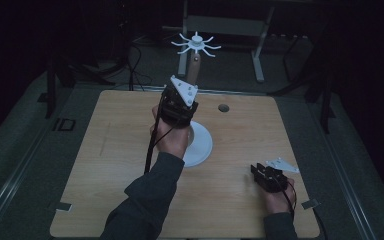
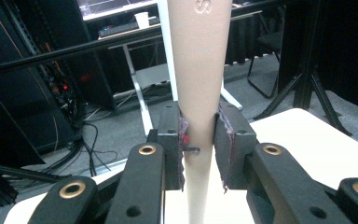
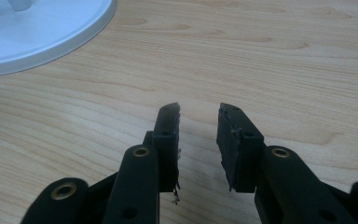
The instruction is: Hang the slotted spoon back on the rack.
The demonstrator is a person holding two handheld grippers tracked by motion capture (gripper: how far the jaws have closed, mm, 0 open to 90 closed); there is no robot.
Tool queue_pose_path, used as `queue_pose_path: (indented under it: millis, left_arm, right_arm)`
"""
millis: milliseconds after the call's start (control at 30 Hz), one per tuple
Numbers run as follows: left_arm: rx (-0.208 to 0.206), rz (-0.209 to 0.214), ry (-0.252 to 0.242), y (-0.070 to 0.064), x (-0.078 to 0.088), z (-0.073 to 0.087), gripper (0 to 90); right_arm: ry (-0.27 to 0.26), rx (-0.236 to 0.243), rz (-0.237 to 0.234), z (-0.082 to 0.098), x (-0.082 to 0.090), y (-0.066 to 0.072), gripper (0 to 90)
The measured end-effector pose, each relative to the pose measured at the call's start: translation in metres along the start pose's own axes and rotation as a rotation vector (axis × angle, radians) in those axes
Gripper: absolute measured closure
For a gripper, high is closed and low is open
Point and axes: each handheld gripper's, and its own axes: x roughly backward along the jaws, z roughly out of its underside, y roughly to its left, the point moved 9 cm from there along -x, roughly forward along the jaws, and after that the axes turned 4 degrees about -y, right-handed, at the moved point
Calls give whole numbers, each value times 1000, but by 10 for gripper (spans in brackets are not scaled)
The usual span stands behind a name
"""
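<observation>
A stand rises from the middle of the wooden table (image 1: pixel 105 165). It has a round white base (image 1: pixel 202 145), a tan tapered pole (image 1: pixel 194 67) and a white top (image 1: pixel 196 44) with several curved arms. My left gripper (image 1: pixel 179 102) is raised beside the stand. In the left gripper view its two jaws press on either side of the pole (image 2: pixel 198 70), so the left gripper (image 2: pixel 200 119) is shut on it. My right gripper (image 1: pixel 261 172) rests low on the table at the front right, and the right gripper (image 3: pixel 199 112) is open with only bare wood between its pads. The base (image 3: pixel 42 28) lies beyond it.
A small dark hole (image 1: pixel 223 107) sits in the tabletop near the far edge. Behind the table stand a grey desk frame (image 1: pixel 225 25), cables on the floor (image 1: pixel 135 70) and dark tripod legs (image 1: pixel 325 100). The room is dim.
</observation>
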Motion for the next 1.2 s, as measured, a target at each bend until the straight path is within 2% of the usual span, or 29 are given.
queue_pose_path:
  millis: [267, 467, 833, 933, 1100, 1200]
  left_arm:
    - [-9, -17, 18, 3, -5, 2, 735]
    - [-2, -3, 8, 3, -5, -1, 713]
    - [-7, 44, -15, -3, 3, 1, 611]
    - [2, 74, -19, -4, 7, 1, 580]
    - [10, 108, -35, -6, 19, 1, 555]
    - [11, 113, -35, -6, 20, 1, 551]
  right_arm:
    - [-4, 1, 2, 0, 0, 0, 691]
    - [-1, 4, 1, 0, 0, 0, 688]
    - [-1, 4, 2, 0, 0, 0, 676]
    - [-3, 3, 2, 0, 0, 0, 676]
    - [-4, 3, 4, 0, 1, 0, 676]
    - [-4, 3, 4, 0, 1, 0, 676]
